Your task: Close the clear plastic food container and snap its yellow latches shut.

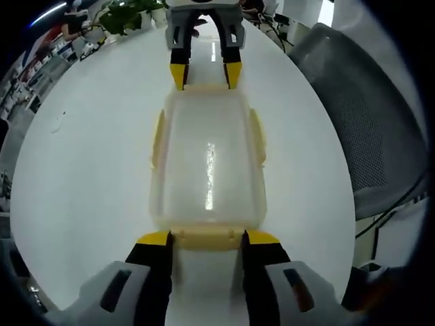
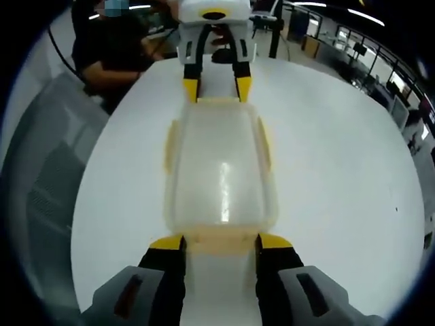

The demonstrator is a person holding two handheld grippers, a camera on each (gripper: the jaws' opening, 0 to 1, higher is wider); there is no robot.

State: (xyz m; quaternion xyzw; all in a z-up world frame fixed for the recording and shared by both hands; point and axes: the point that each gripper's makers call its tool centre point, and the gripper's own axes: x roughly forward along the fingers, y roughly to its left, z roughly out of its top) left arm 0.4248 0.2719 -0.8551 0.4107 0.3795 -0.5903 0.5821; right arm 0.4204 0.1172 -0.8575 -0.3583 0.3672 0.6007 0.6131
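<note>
1. Clear container (image 1: 207, 170) sits mid-frame on the white table (image 1: 88, 176), lid already on.
2. Left gripper (image 1: 207, 239), bottom centre of the left gripper view: jaws spread, straddling the near-end yellow latch (image 1: 207, 238), prob. to press it shut; nothing gripped.
3. Right gripper (image 2: 221, 243), bottom centre of the right gripper view: same spread stance at the opposite end latch (image 2: 221, 239), so both ends get braced against each other.
4. Side latches (image 1: 257, 139) look flared, not yet snapped.

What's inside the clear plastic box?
The container, lid on, looks empty: only the white table shows through its cloudy plastic. Glare hides a strip down the middle.
</note>
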